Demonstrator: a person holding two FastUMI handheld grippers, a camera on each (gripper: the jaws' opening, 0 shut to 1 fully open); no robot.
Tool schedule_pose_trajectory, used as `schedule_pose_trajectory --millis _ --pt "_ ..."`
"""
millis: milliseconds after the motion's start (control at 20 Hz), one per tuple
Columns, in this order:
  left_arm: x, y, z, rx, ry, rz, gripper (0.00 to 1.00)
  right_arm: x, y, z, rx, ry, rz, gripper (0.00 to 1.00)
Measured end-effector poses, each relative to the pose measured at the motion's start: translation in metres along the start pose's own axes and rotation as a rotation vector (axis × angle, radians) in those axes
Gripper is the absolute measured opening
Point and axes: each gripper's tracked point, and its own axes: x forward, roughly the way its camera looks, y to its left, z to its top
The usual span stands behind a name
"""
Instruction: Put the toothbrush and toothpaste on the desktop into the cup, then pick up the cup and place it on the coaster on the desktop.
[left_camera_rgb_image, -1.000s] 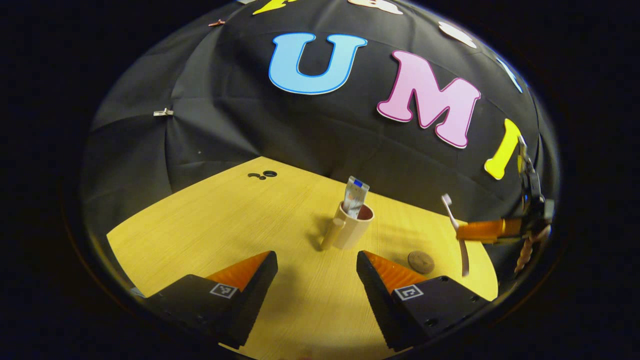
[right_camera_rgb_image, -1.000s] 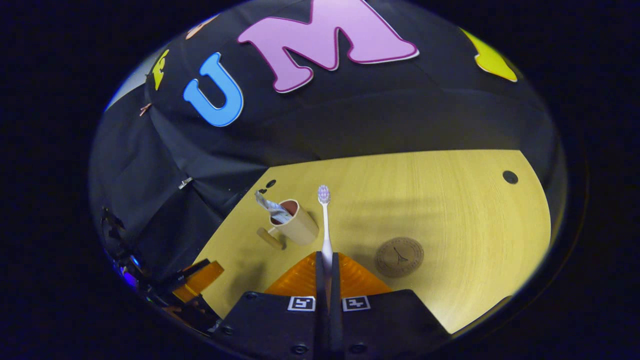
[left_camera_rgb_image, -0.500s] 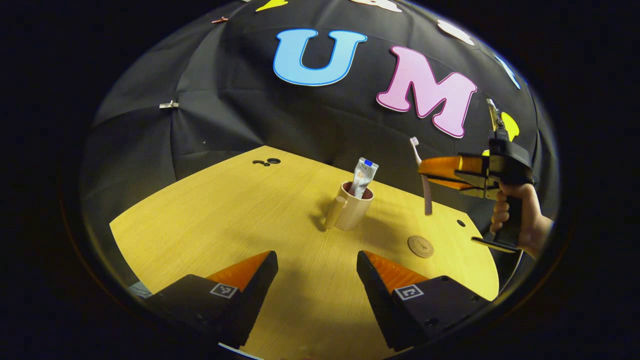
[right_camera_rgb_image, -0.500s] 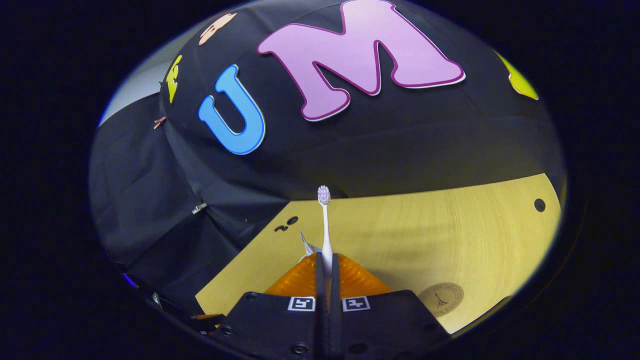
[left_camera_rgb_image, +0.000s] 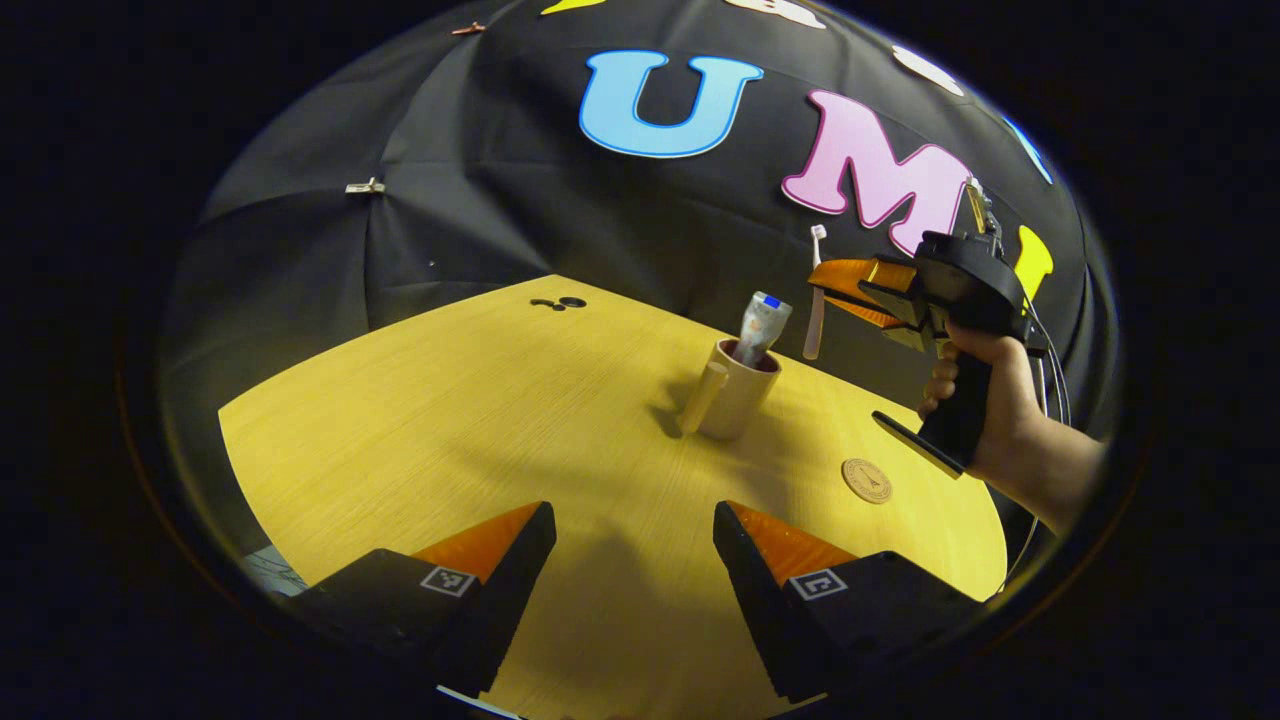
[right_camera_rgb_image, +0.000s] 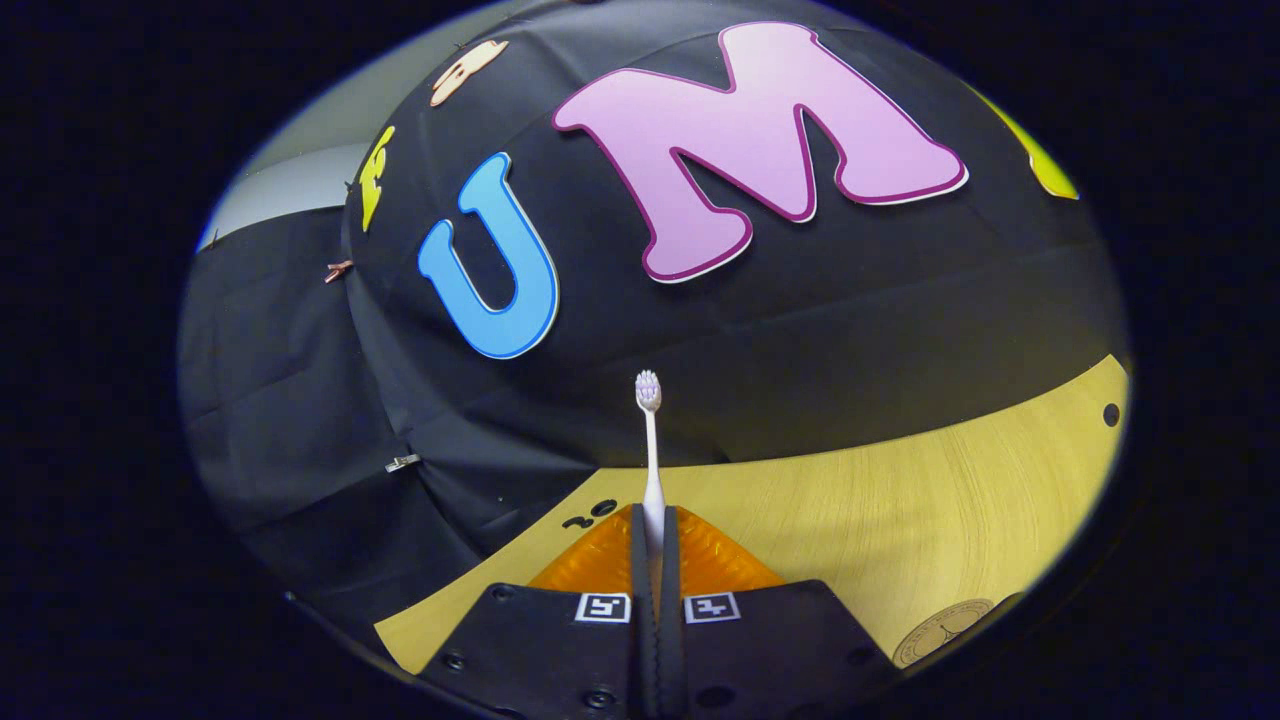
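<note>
Left gripper (left_camera_rgb_image: 634, 560): jaws wide, empty, low over desktop (left_camera_rgb_image: 420, 420). Handled cup (left_camera_rgb_image: 738, 395) upright mid-desktop, toothpaste tube (left_camera_rgb_image: 762, 325) standing inside. Toothbrush (left_camera_rgb_image: 815, 295) upright, in air just right of cup rim, clamped by right gripper (left_camera_rgb_image: 835, 290). Coaster (left_camera_rgb_image: 866, 480) bare, right of cup. Hand (left_camera_rgb_image: 985, 400) grips right gripper handle.

I see my right gripper (right_camera_rgb_image: 653, 540) with fingers (right_camera_rgb_image: 690, 545) clamped on the toothbrush (right_camera_rgb_image: 650, 450), bristles pointing up above the surface (right_camera_rgb_image: 900, 510), coaster (right_camera_rgb_image: 945, 630) at lower right.
</note>
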Motion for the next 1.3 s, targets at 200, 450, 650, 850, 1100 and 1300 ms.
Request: schedule_pose_trajectory --millis 200,450,650,850,1100,1300 --pt "0.011 0.013 -0.01 -0.042 -0.003 0.018 0.98 0.013 -0.014 -0.003 0.007 -0.078 -0.018 0.05" --pt "0.027 0.015 -0.021 -0.065 -0.017 0.017 0.98 0.019 -0.03 -0.015 0.018 -0.133 -0.043 0.05" --pt "0.04 0.012 -0.035 -0.083 -0.005 0.011 0.98 0.026 -0.033 -0.019 0.037 -0.189 -0.058 0.05" --pt "0.041 0.009 -0.034 -0.087 -0.024 0.011 0.98 0.029 -0.032 -0.031 0.012 -0.19 -0.066 0.05" --pt "0.041 0.001 -0.015 -0.085 -0.051 0.004 0.98 0.012 -0.044 -0.046 0.023 -0.144 -0.103 0.09" --pt "0.045 -0.003 0.006 -0.038 -0.072 -0.005 0.98 -0.005 -0.056 -0.044 0.026 -0.111 -0.13 0.43"
